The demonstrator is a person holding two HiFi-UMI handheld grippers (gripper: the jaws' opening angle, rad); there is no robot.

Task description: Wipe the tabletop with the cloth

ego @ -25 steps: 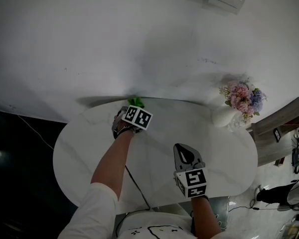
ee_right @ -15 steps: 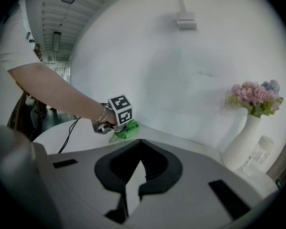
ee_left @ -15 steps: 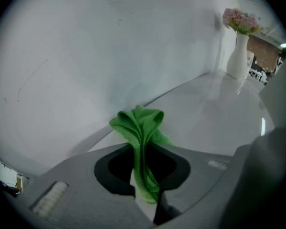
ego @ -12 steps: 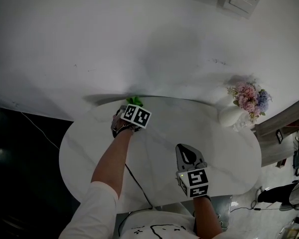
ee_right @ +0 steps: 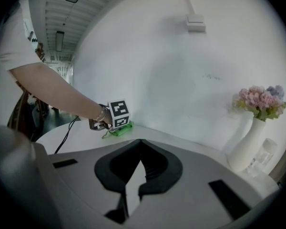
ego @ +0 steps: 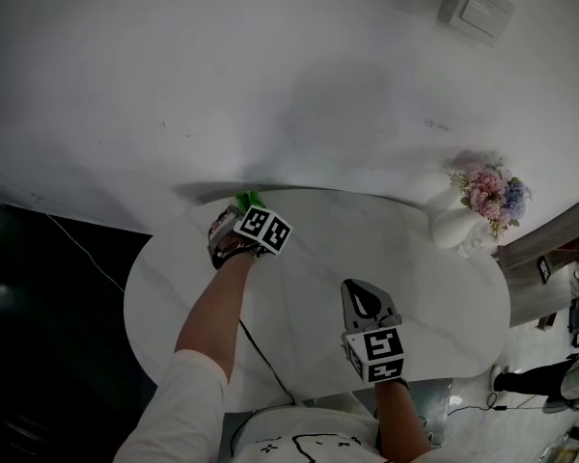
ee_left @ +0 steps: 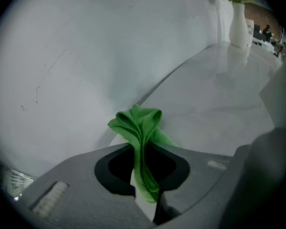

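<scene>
Left fingers (ee_left: 78, 199) round one green cloth (ee_left: 138, 125)

The right gripper (ee_right: 140, 142) has its jaws closed tip to tip, empty. Far left, the left gripper (ee_right: 115, 125) meets the green cloth (ee_right: 118, 130) on the tabletop (ee_right: 76, 138). A vase (ee_right: 245, 149) stands at right.

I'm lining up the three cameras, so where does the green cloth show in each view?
Head view: green cloth at the far rim of the table, left of centre.
Left gripper view: cloth at centre, clamped in the left gripper.
Right gripper view: cloth small, left of centre.
Shared landmark: white vase of flowers, at the right in all three.
</scene>
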